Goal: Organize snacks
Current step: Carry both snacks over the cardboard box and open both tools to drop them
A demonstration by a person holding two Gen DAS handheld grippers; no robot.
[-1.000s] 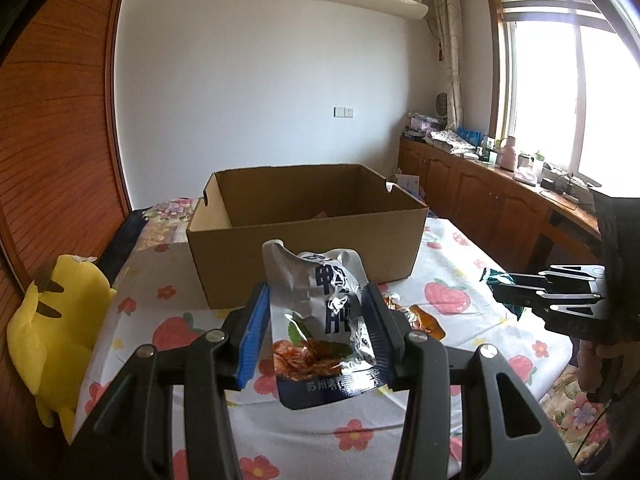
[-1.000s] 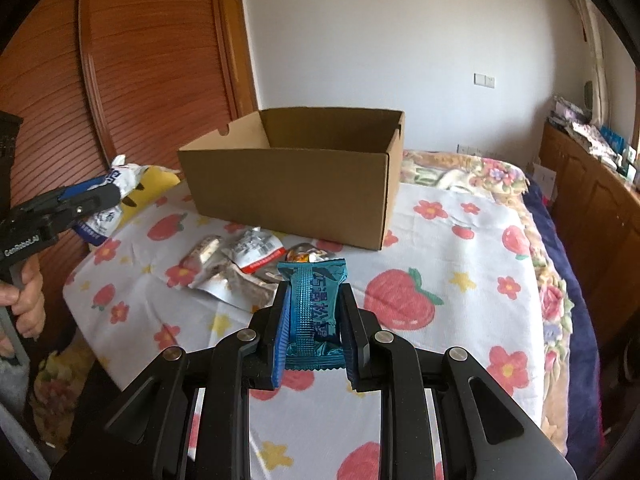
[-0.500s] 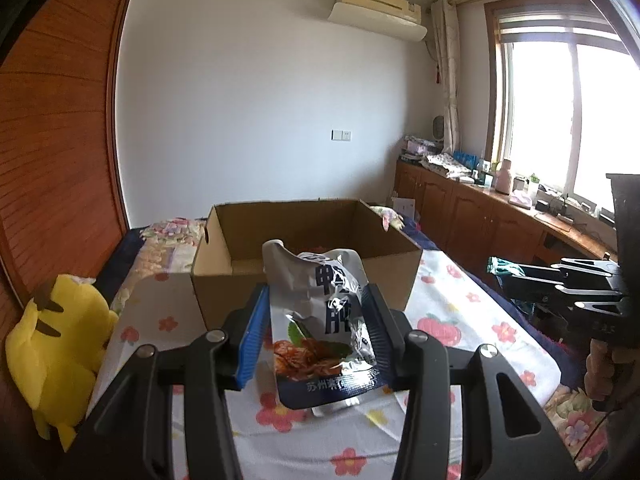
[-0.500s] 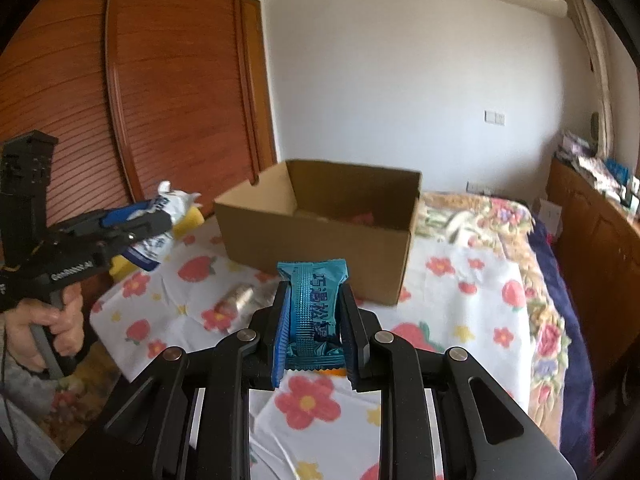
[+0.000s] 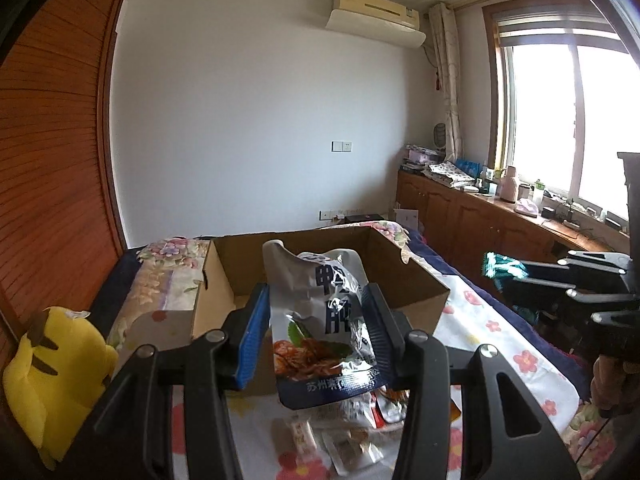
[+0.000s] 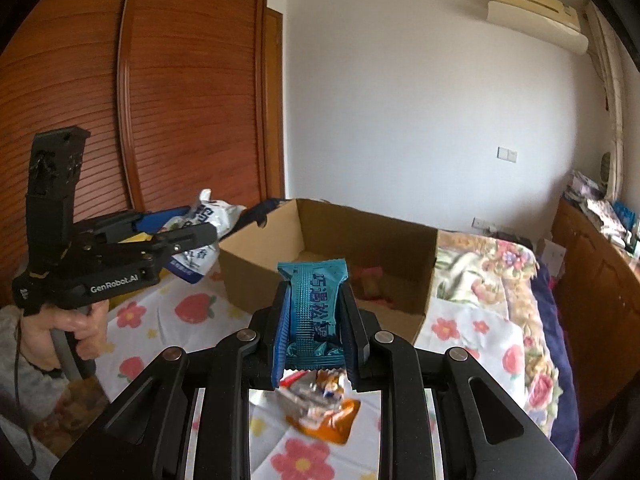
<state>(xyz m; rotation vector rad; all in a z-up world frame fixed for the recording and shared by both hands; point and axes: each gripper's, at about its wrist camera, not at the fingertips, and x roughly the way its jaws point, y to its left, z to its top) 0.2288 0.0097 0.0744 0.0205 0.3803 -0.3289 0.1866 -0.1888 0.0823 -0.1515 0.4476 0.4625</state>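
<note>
the left gripper (image 5: 318,332) has its jaws clamped on a silver snack pouch (image 5: 324,328), held upright in the air. under it, loose snack packets (image 5: 352,436) lie on the flowered bed sheet (image 5: 496,340). the right gripper (image 6: 314,332) has its jaws pinched on a teal snack bar (image 6: 314,308), also upright and lifted, with an orange packet (image 6: 324,424) on the sheet just below. beyond both stands the open cardboard box (image 6: 332,236), its near wall just behind the held snacks; something pink lies inside, too blurred to name. a yellow plush toy (image 5: 52,372) sits at the bed's left edge. further back, a wooden cabinet (image 5: 472,216) runs under the window (image 5: 568,120).
</note>
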